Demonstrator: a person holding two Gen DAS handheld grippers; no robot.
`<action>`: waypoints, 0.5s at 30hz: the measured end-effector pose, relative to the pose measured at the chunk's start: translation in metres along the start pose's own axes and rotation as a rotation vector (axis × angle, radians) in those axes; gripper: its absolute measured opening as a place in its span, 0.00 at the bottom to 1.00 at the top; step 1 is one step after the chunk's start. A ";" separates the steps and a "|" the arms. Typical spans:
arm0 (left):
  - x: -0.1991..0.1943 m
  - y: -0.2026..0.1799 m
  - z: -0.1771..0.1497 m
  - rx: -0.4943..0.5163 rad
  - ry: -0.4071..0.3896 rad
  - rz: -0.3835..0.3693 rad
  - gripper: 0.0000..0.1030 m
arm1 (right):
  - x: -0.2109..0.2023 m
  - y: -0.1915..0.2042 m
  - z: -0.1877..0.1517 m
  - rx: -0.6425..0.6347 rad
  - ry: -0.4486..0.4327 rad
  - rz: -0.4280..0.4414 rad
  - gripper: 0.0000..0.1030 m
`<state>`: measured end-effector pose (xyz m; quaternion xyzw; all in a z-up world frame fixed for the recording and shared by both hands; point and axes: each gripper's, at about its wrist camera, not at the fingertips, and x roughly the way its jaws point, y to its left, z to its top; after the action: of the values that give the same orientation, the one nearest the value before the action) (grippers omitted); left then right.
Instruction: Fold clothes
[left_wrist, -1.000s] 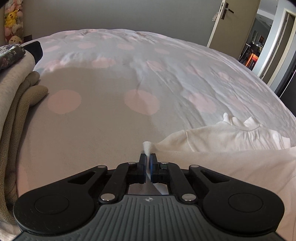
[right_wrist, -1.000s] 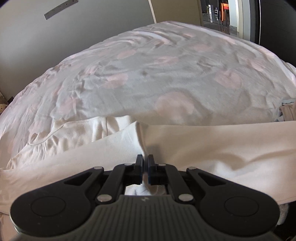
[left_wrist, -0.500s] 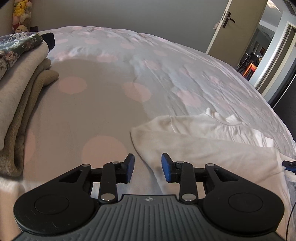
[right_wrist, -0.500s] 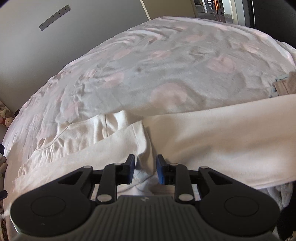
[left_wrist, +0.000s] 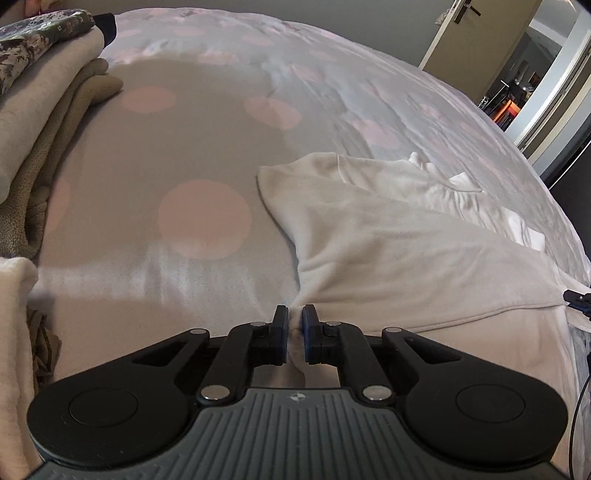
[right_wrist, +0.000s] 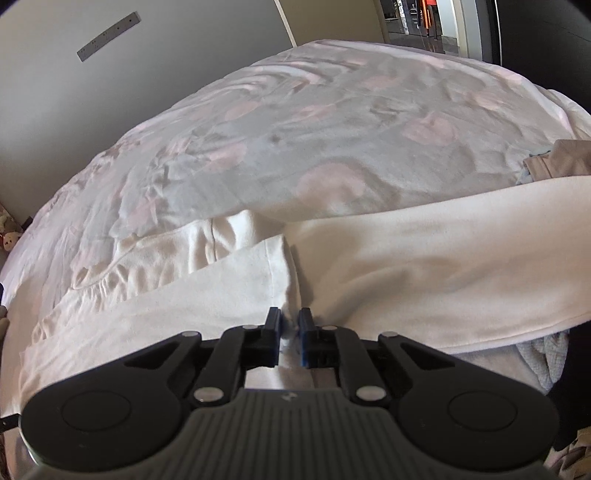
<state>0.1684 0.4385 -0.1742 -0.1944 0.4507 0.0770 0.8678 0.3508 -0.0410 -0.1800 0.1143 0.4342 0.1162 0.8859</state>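
A cream garment (left_wrist: 388, 251) lies half folded on the bed, its folded edge running off to the right in the left wrist view. My left gripper (left_wrist: 294, 319) is closing on the garment's near left edge, and a bunch of the cloth is pinched between the pads. In the right wrist view the same cream garment (right_wrist: 424, 266) stretches across the frame, with a whiter layer (right_wrist: 221, 280) on the left. My right gripper (right_wrist: 290, 325) is closing too, with a fold of white cloth squeezed between its pads.
A stack of folded beige and patterned clothes (left_wrist: 40, 110) stands at the left of the grey duvet with pink dots (left_wrist: 203, 140). An open doorway (left_wrist: 517, 85) is far right. More beige cloth (right_wrist: 565, 158) lies at the bed's right side.
Both grippers let go of the garment, opened, and have closed again on new spots along its near edge. The left one shifted sideways; the cloth it held up now lies flat.
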 end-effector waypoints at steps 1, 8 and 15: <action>0.002 0.000 0.000 0.002 0.002 0.006 0.06 | 0.005 -0.003 -0.002 0.004 0.007 -0.005 0.11; -0.007 -0.011 -0.001 -0.003 -0.016 0.044 0.21 | -0.011 -0.019 0.000 0.083 -0.019 0.089 0.29; -0.039 -0.033 -0.018 0.037 -0.103 0.037 0.25 | -0.088 -0.075 0.006 0.076 -0.155 0.011 0.47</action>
<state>0.1425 0.4028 -0.1431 -0.1658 0.4103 0.0944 0.8918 0.3116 -0.1397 -0.1340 0.1589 0.3678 0.0951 0.9113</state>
